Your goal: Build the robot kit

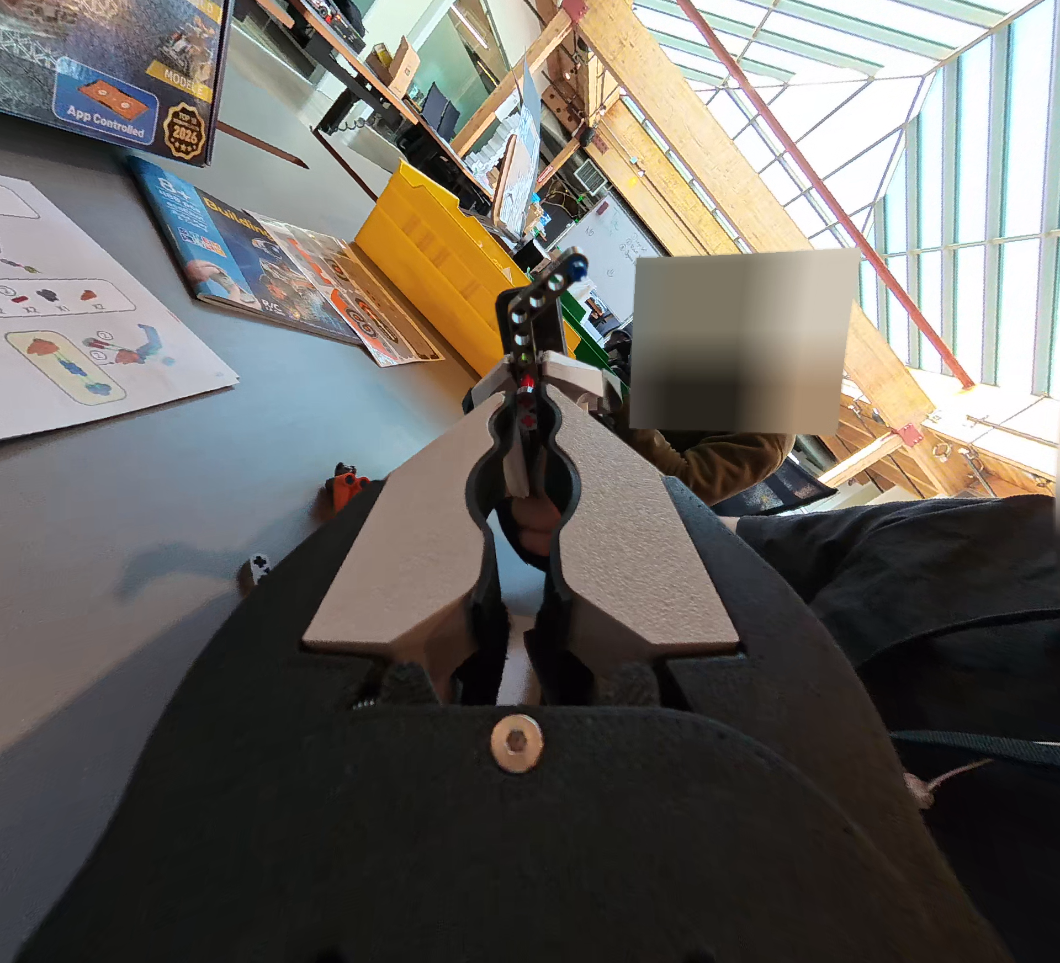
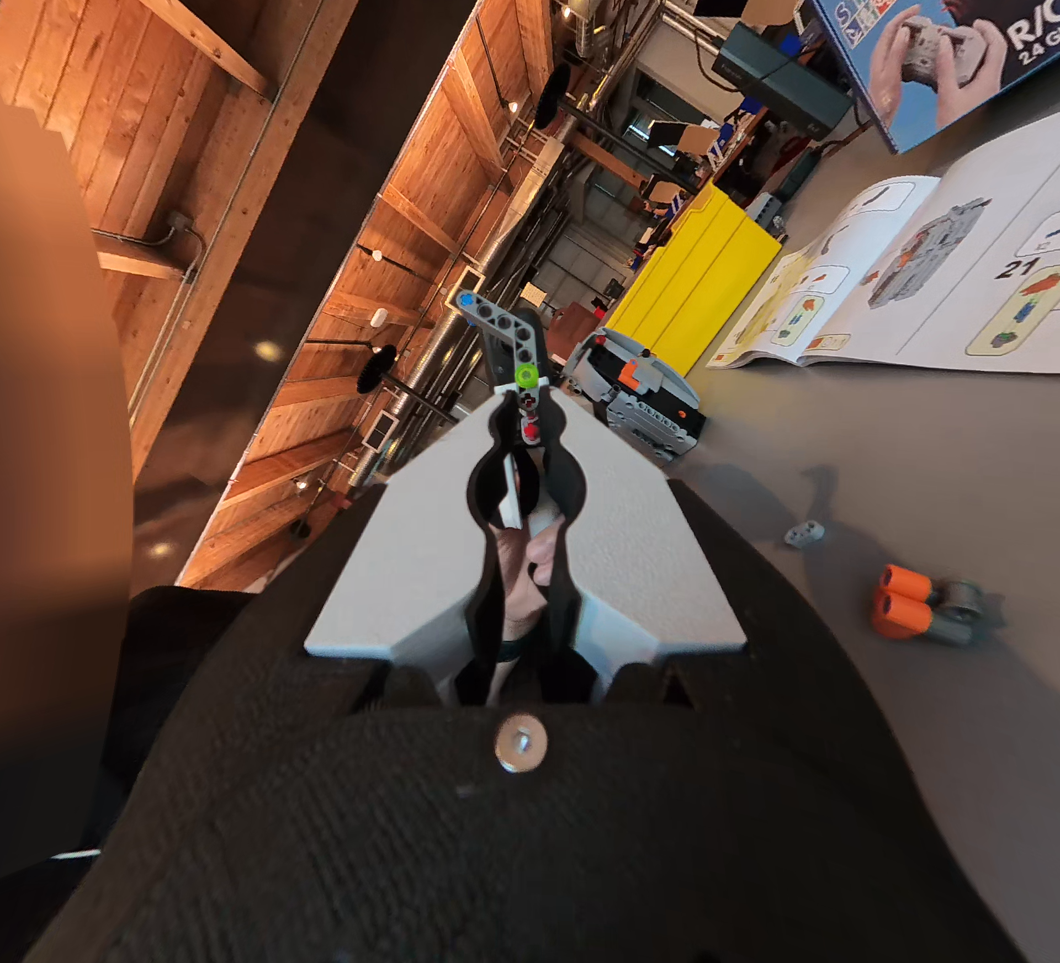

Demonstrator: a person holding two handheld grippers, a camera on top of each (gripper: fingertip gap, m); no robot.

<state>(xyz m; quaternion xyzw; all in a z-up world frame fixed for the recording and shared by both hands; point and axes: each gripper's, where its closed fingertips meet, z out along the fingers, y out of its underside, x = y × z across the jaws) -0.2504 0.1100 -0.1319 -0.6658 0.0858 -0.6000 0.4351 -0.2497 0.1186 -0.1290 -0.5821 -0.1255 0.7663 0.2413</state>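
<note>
Both grippers meet tip to tip above the grey table [image 1: 115,505], on one small assembly. It is a grey bent beam with holes [image 1: 536,305] with a blue pin [image 1: 579,266] at its far end and red pins at its base. My left gripper [image 1: 525,396] is shut on its base. The right gripper's white fingertips [image 1: 573,376] show just beyond. In the right wrist view my right gripper [image 2: 526,402] is shut on the same beam [image 2: 505,325], just below a green bush [image 2: 526,375]. A black part sits behind the beam.
On the table lie an open instruction booklet [image 2: 918,276], a second booklet [image 1: 241,253], a printed box [image 1: 115,18], a yellow bin [image 2: 694,276], a partly built grey model [image 2: 636,391], an orange and grey part [image 2: 918,608] and a small grey piece [image 2: 804,534]. A person in dark sleeves is close by. The tips of both grippers are at nearly the same place. Both grippers' tips are roughly 20 cm from the partly built grey model [image 2: 636,391].
</note>
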